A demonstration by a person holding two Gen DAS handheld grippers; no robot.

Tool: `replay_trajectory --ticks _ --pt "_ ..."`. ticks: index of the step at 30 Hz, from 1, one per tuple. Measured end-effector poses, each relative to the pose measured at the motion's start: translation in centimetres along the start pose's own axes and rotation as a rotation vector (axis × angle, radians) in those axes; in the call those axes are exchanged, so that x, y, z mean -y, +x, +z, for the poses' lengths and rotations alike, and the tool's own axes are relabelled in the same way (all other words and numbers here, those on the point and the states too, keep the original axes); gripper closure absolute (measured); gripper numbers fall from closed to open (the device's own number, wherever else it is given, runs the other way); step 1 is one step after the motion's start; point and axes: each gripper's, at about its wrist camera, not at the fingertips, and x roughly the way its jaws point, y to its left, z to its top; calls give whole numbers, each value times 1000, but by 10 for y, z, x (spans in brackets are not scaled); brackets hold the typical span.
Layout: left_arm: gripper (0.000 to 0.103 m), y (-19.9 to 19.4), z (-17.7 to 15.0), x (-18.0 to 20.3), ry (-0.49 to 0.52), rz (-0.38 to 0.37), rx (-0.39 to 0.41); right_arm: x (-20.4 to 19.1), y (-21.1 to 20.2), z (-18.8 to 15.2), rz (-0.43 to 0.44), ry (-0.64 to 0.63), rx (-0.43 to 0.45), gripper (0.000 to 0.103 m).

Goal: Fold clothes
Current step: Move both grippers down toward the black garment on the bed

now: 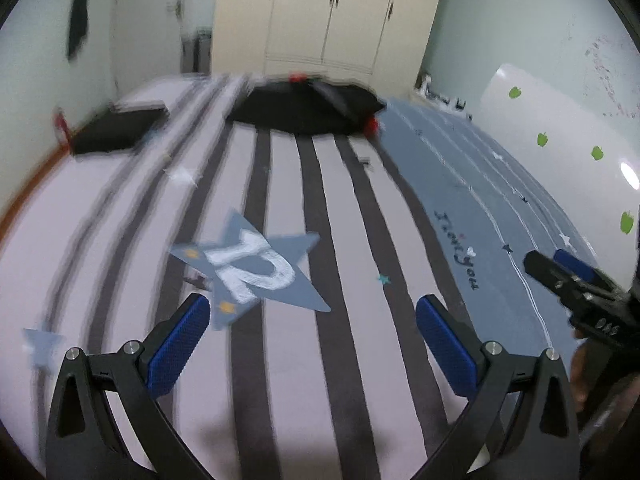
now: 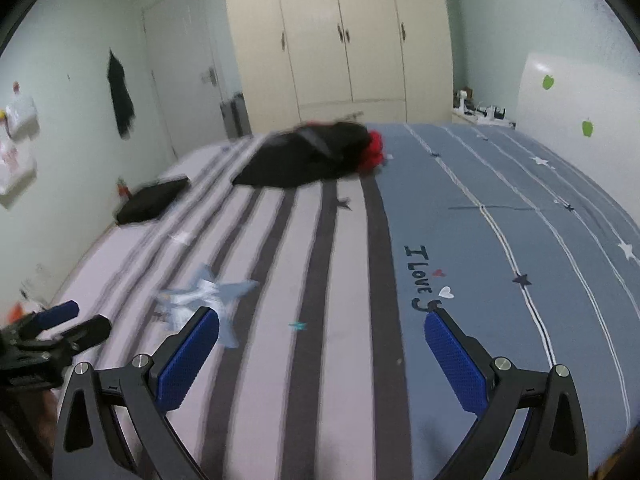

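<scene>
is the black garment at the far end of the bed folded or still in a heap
Unfolded: the black garment lies in a rumpled heap against something red, unlike the flat black rectangular bundle near the striped bed's edge.

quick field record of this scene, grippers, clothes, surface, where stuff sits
surface: bed sheet, striped on one side, blue on the other
left gripper: open, empty, above the stripes
right gripper: open, empty, above the sheet
unfolded clothes: black garment pile at the far end, red garment touching its right edge
folded item: flat black garment near the far left edge, apart from the pile
backdrop: cream wardrobe
</scene>
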Motion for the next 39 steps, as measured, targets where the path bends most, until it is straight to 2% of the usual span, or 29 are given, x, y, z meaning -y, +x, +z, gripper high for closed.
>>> replay_trajectory --ticks 4,6,9,11,13,17,19,23,25,29,33,37,39 --pt "1 51 12 -10 -72 -21 -130 13 64 3 26 35 -112 1" --pt "1 54 22 -11 -106 12 -151 19 80 5 31 60 -168 1" --pt "1 53 38 -14 -191 100 -149 26 86 11 49 91 -235 1" --pt "1 54 49 -17 -247 144 -194 31 89 18 63 111 -274 1" --pt "1 59 59 -19 -278 119 -260 34 92 28 67 120 -309 1" --pt "1 73 81 -25 -291 98 -321 37 109 59 61 135 -355 1" --pt "1 89 97 -35 -293 83 -322 37 130 77 49 154 -370 1" --pt "1 126 126 -65 -294 -13 -352 34 184 111 17 209 -410 1" --pt "1 146 146 -79 -283 -54 -369 28 212 132 -9 230 -388 1" --pt "1 179 191 -103 -241 -25 -349 20 263 165 -60 230 -348 1" --pt "1 217 227 -125 -270 65 -312 12 314 199 -110 229 -309 1" --pt "1 252 253 -136 -277 158 -272 19 373 234 -106 212 -279 1" --pt "1 270 265 -138 -263 175 -265 23 402 252 -104 202 -259 1"
